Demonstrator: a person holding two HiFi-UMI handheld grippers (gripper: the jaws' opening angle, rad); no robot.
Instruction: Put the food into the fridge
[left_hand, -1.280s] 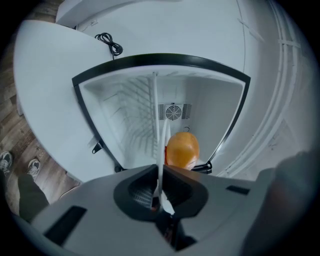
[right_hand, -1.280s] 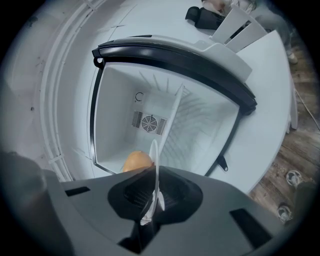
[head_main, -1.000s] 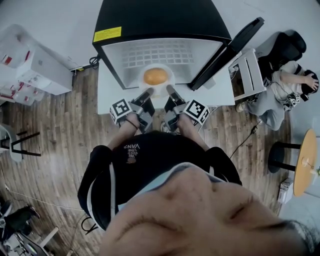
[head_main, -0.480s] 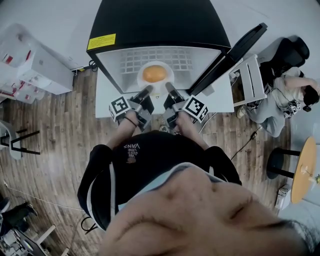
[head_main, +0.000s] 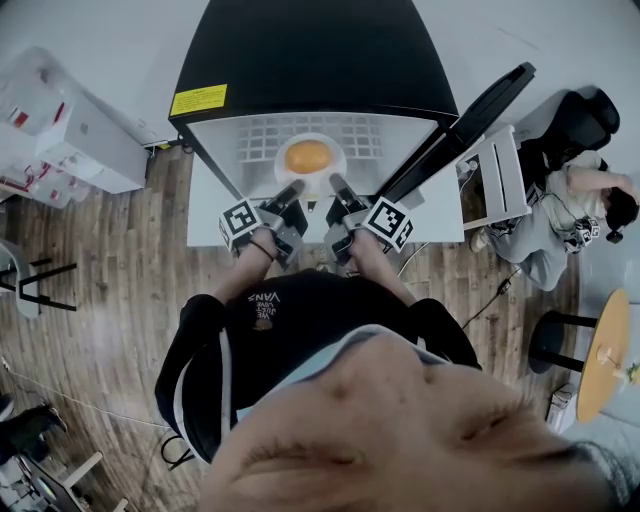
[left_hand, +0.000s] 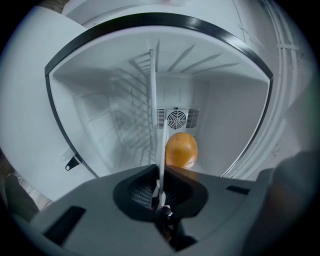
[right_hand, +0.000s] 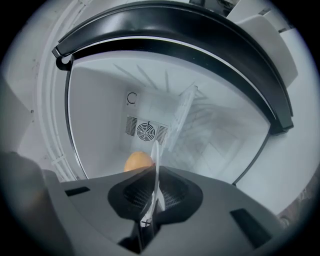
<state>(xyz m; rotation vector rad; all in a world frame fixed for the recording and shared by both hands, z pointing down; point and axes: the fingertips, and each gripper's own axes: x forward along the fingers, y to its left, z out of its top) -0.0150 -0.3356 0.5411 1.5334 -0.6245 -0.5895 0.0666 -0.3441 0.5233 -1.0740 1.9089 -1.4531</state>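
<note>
Clamping the plate (head_main: 312, 182), left tongs (head_main: 296, 186) and right tongs (head_main: 334, 182) face food (head_main: 308, 156).

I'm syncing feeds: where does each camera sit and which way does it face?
Head view: on the head, facing steeply down at the open black mini fridge; shows torso, forearms, left tongs, right tongs.
Left gripper view: on the left tongs, facing into the fridge; jaws clamp the white plate's rim.
Right gripper view: on the right tongs, likewise.
Both gripper views share the round orange food.

Orange food (head_main: 308, 156) on white plate (head_main: 282, 166), fridge (head_main: 300, 60) open
</note>
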